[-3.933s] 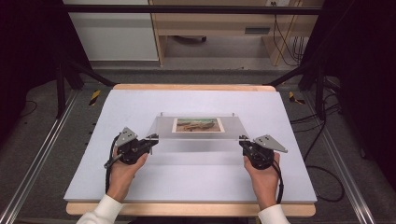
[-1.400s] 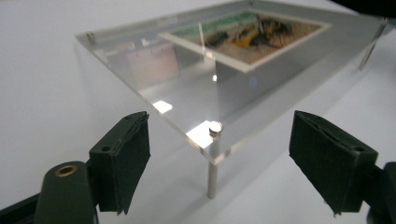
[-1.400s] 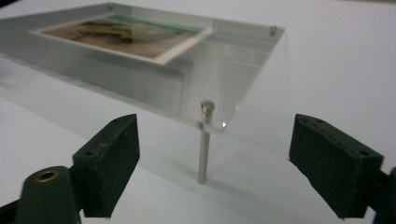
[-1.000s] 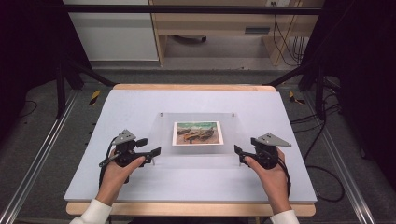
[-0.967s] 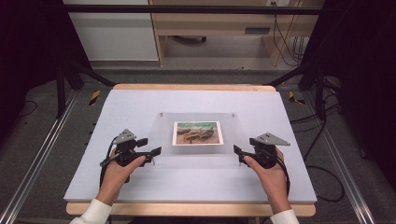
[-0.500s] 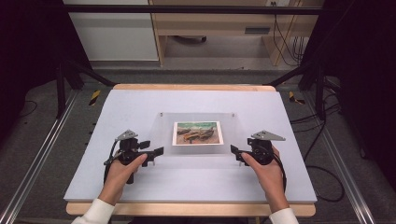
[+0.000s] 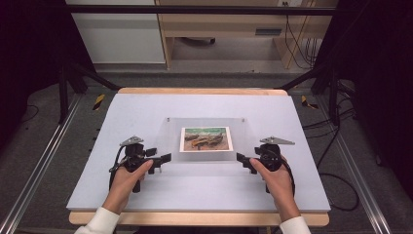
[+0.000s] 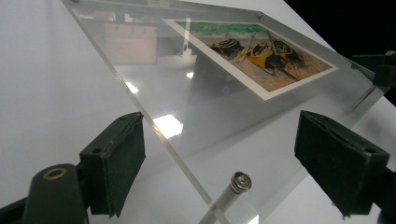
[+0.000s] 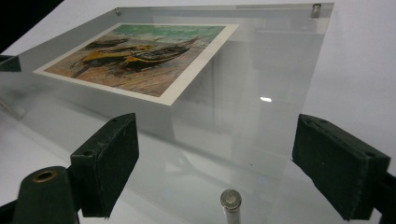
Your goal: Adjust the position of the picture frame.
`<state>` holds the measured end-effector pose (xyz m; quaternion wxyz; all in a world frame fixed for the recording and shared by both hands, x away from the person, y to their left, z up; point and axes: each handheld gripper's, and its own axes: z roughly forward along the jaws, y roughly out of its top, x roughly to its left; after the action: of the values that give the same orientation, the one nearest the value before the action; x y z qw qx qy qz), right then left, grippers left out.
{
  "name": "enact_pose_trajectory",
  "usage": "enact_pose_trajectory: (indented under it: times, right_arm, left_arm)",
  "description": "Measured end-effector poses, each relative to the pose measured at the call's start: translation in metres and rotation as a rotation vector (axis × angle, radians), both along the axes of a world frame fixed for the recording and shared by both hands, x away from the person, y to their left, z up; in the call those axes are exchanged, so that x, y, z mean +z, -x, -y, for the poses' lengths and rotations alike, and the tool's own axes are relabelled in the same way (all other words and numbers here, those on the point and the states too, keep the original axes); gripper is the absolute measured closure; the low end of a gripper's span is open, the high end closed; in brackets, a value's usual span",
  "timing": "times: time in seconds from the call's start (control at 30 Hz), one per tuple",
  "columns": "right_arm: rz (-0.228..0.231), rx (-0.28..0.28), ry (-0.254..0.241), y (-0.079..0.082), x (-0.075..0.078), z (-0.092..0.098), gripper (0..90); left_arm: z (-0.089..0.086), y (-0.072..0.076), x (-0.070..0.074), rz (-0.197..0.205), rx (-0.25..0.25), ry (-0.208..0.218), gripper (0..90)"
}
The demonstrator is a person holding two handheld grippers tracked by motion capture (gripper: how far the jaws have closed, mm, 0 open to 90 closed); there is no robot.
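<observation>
A clear acrylic panel (image 7: pixel 170 141) holding a picture of boats (image 7: pixel 205 139) lies in the middle of the white table. My left gripper (image 7: pixel 159 160) is at its near left corner and my right gripper (image 7: pixel 243 162) at its near right corner. In the left gripper view the panel's corner (image 8: pixel 187 102) and a metal pin (image 8: pixel 238 183) sit between the left gripper's (image 8: pixel 219 163) wide jaws, untouched by the pads. The right gripper view shows the same for the right gripper (image 9: pixel 215 163): corner (image 9: pixel 243 121) and pin (image 9: pixel 229 199) between the jaws, pads apart from them. Both pairs of jaws have just been opening.
The white table top (image 7: pixel 122 117) reaches well beyond the panel on all sides. Its wooden front edge (image 7: pixel 195 218) lies near the person's sleeves. Dark frame rails (image 7: pixel 44 161) and cables (image 7: pixel 336 190) run on the floor on both sides.
Four seconds ago the panel looked shorter front to back, with both grippers at its near corners. Now it lies flat on the table. Over the last second the hands kept their places.
</observation>
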<state>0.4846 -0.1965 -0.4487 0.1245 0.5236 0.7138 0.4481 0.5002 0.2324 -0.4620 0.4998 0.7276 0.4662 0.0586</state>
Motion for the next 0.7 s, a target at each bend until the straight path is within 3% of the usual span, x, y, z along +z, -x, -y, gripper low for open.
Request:
enact_pose_trajectory:
  times: [0.13, 0.2, 0.27, 0.5, 0.7]
  right_arm:
    - [-0.020, -0.001, -0.029, -0.0016, -0.0021, 0.0025, 14.9]
    - [-0.036, -0.005, -0.043, -0.0021, -0.0025, 0.0031, 14.9]
    - [-0.044, -0.004, -0.054, -0.0023, -0.0030, 0.0041, 15.1]
    - [-0.060, 0.005, -0.086, -0.0031, -0.0051, 0.0080, 15.4]
    - [-0.074, 0.014, -0.095, -0.0022, -0.0047, 0.0097, 15.5]
  left_arm:
    - [0.0010, -0.0011, -0.0032, -0.035, -0.026, 0.048, 15.9]
    - [0.0011, 0.0000, -0.0014, 0.001, 0.025, 0.008, 16.4]
    - [0.0023, 0.0009, 0.0014, 0.032, 0.038, -0.024, 20.9]
    - [-0.0032, -0.0020, -0.0033, -0.024, 0.011, 0.046, 20.6]
    - [0.0007, -0.0028, -0.0048, -0.039, -0.006, 0.059, 19.4]
